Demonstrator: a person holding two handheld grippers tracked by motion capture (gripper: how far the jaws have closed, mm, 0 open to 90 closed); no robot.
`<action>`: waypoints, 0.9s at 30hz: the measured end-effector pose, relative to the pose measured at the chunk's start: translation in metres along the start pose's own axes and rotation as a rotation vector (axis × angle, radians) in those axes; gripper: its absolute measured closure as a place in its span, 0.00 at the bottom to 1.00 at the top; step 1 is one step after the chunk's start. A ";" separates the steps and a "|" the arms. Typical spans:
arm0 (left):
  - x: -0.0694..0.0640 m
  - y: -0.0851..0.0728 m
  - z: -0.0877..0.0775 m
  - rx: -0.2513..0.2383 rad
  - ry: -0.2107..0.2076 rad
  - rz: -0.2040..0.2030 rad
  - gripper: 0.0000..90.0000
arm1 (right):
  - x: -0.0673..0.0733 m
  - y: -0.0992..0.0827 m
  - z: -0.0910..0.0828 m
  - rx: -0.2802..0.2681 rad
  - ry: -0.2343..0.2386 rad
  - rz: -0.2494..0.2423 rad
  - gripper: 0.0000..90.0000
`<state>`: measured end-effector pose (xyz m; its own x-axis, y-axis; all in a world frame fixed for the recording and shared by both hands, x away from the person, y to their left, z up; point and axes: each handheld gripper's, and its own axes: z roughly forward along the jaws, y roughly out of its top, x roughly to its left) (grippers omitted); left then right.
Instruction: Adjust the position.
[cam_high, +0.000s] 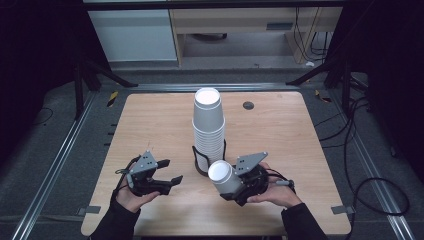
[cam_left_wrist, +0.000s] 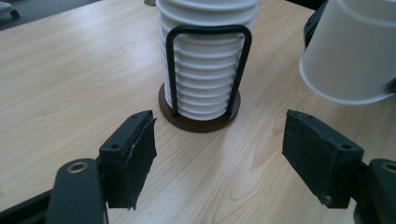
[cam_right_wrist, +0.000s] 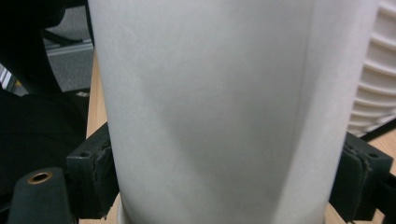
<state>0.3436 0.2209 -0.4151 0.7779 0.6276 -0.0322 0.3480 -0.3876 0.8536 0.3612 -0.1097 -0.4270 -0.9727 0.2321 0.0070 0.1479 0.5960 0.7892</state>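
Note:
A tall stack of white paper cups stands in a black wire holder on a round dark base near the middle of the wooden table. My right gripper is shut on a single white paper cup, held tilted just right of the holder's base; the cup's wall sits between both pads. My left gripper stands open to the left of the holder, with nothing between its jaws. From the left gripper view the held cup hangs at upper right.
The wooden table has a small dark round grommet at the back right. Metal rails and cables run along the floor on both sides. Cabinets stand beyond the far edge.

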 end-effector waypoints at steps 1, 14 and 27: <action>-0.001 0.001 -0.001 -0.005 0.000 0.001 0.29 | 0.000 0.001 0.002 0.008 0.002 -0.007 0.15; -0.012 0.011 -0.008 -0.019 -0.079 0.015 0.29 | -0.002 0.020 0.021 0.064 0.019 -0.064 0.15; -0.028 0.015 0.001 -0.014 -0.154 0.025 0.29 | -0.001 0.026 0.035 0.109 0.024 -0.095 0.15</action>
<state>0.3272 0.1965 -0.4024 0.8578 0.5062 -0.0896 0.3211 -0.3914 0.8623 0.3720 -0.0675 -0.4277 -0.9870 0.1529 -0.0489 0.0721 0.6946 0.7157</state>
